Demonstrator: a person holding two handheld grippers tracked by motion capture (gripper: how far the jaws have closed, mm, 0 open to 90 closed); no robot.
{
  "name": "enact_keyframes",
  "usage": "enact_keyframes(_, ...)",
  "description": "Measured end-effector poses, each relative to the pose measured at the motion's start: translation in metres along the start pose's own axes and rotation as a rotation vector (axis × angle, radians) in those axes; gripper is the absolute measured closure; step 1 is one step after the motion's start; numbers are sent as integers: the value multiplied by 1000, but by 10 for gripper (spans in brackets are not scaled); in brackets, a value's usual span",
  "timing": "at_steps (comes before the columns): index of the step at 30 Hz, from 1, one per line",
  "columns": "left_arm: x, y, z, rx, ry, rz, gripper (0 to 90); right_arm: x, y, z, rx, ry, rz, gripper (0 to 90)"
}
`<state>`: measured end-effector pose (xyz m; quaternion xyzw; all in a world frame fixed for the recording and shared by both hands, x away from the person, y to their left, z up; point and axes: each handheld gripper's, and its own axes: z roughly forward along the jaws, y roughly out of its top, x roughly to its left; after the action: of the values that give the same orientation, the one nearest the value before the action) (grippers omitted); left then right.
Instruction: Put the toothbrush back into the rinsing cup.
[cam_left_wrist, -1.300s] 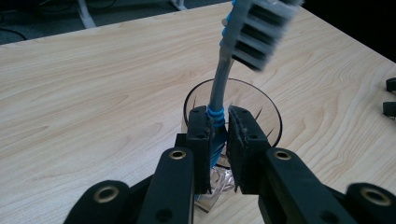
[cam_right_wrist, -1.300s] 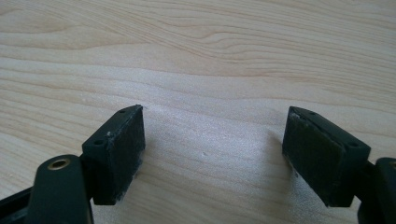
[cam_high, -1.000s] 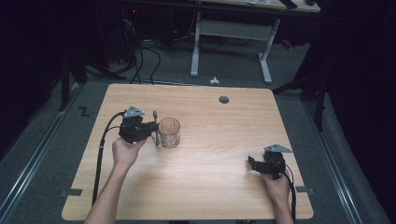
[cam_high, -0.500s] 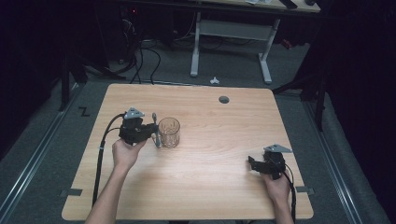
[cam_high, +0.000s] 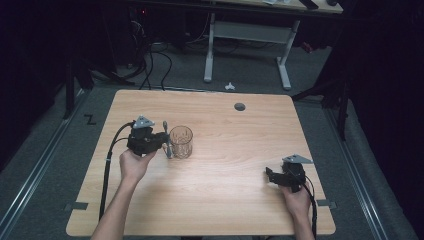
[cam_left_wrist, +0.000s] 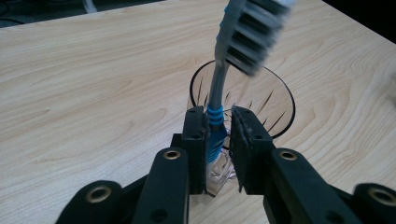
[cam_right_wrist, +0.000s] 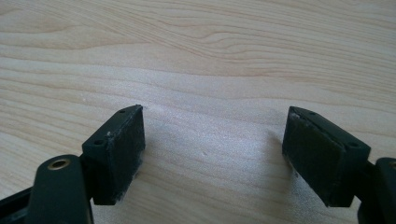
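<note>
One toothbrush (cam_left_wrist: 215, 116), one glass (cam_high: 181, 141) and two grippers are on or over the tabletop (cam_high: 225, 200). The toothbrush stands between the jaws of the left gripper (cam_left_wrist: 219, 135), bristle head up, its blue-banded handle against the left pad with a sliver of gap at the right pad. These jaws have just been opening and no longer pinch the handle. The toothbrush stands at the glass's near rim, just left of the glass in the high view. The right gripper (cam_right_wrist: 212, 140) rests well apart at the tabletop's right front, jaws spread wide over bare wood.
</note>
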<state>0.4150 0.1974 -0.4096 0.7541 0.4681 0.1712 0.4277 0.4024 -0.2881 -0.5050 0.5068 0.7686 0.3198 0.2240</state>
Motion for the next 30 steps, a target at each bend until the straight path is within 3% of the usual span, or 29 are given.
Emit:
enact_keyframes(18,-8,-1,-9,-6,51,49,580,0,0,0,0,0,0,213)
enact_keyframes(30,-3,-7,-22,-28,83,27,521,0,0,0,0,0,1,213)
